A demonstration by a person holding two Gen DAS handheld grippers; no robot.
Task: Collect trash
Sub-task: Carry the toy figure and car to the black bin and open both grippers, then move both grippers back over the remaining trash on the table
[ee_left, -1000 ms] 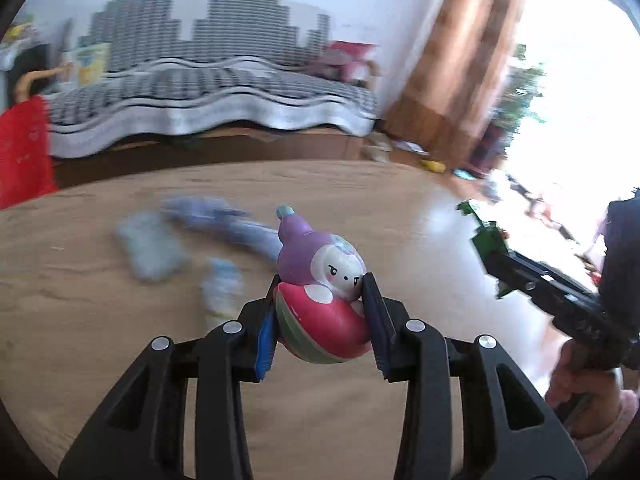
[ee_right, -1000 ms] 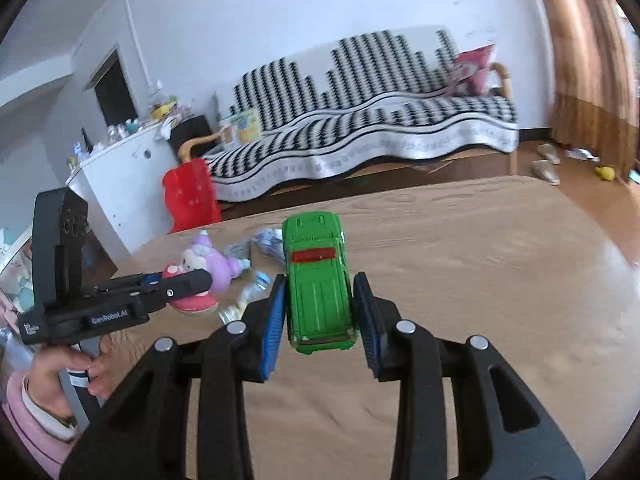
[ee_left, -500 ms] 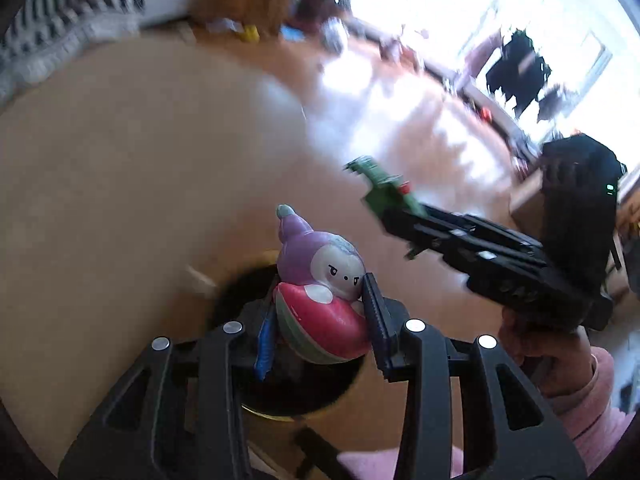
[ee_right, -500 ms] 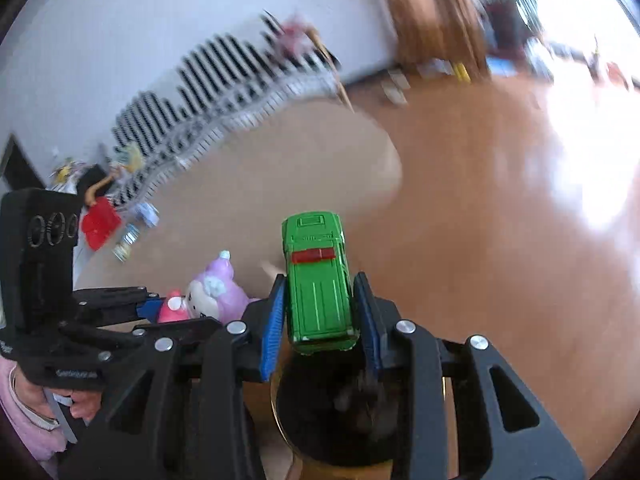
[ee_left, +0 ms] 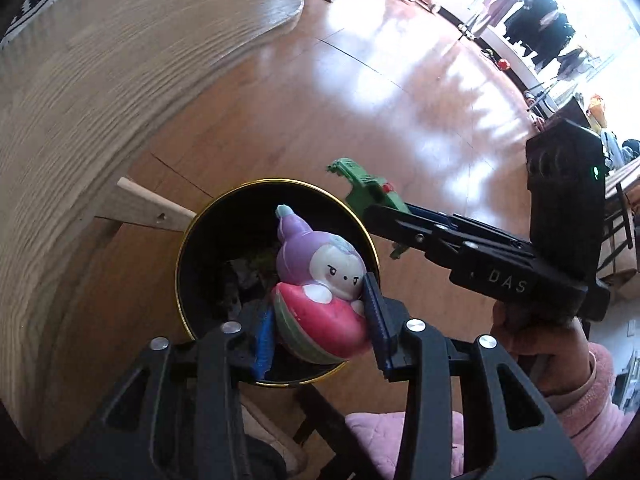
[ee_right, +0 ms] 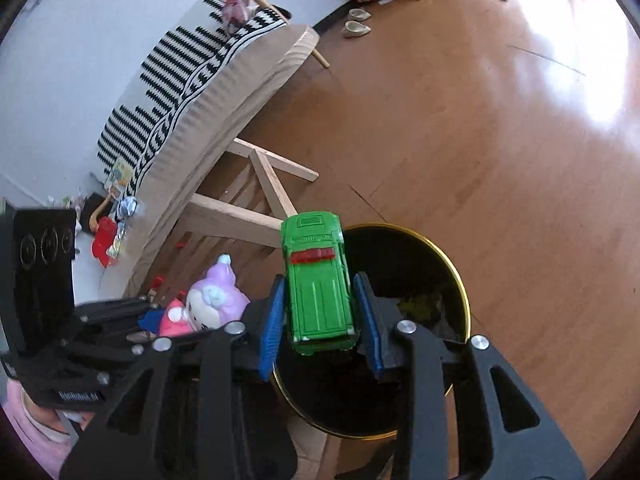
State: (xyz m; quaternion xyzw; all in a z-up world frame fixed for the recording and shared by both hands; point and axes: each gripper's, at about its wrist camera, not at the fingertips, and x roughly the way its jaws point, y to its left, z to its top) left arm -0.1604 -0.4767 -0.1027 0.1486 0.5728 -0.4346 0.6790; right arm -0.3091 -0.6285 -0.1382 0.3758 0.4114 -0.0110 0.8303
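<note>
A wooden table (ee_left: 100,80) and glossy wooden floor (ee_right: 500,140) are seen around a black, gold-rimmed bin (ee_right: 448,264) standing on the floor just beside the table's edge. Over the bin's mouth, a purple-and-red squishy toy (ee_left: 320,292) is kept clamped between the blue pads of the left gripper (ee_left: 320,320). A smaller green toy car (ee_right: 318,284) is seen above the bin between the opening jaws of the right gripper (ee_right: 320,320), a narrow gap visible at each pad.
</note>
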